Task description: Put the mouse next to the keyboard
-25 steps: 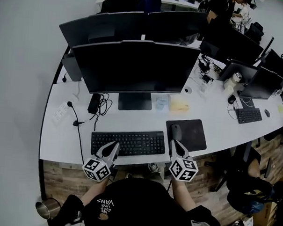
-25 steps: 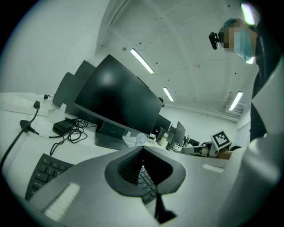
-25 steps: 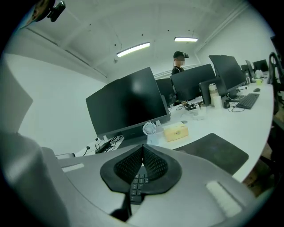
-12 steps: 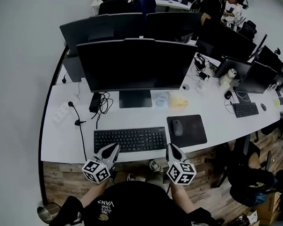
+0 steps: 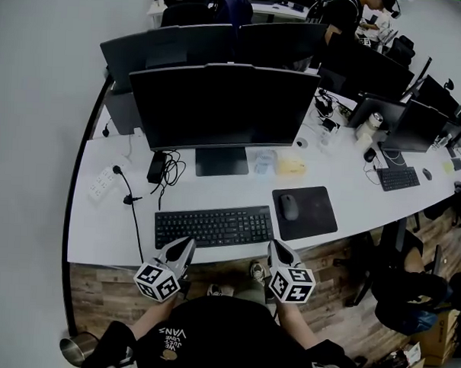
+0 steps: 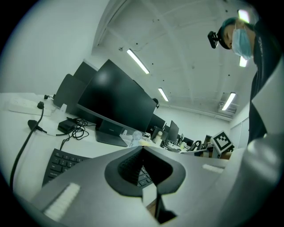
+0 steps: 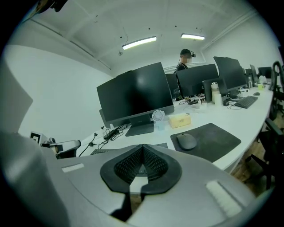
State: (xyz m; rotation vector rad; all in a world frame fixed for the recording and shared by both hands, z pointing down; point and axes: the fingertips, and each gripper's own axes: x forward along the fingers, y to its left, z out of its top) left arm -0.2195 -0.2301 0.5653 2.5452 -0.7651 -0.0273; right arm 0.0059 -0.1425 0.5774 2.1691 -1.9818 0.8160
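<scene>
Compared with one second ago, the right gripper [image 5: 274, 245] has drawn back from the mouse [image 5: 289, 207]: its tips then reached the mouse's near end and now sit at the tabletop's [image 5: 99, 227] front edge, well apart from the mouse. The left gripper [image 5: 188, 242] has also retreated slightly, to the front edge below the keyboard [image 5: 213, 226]. Both grippers are closed, jaw tips meeting, with nothing between them. The mouse has kept its place on the left part of the mouse pad [image 5: 317, 214], just right of the keyboard and not touching it. A metal cup [image 5: 77, 350] stands on the floor at the lower left; its contents cannot be made out.
</scene>
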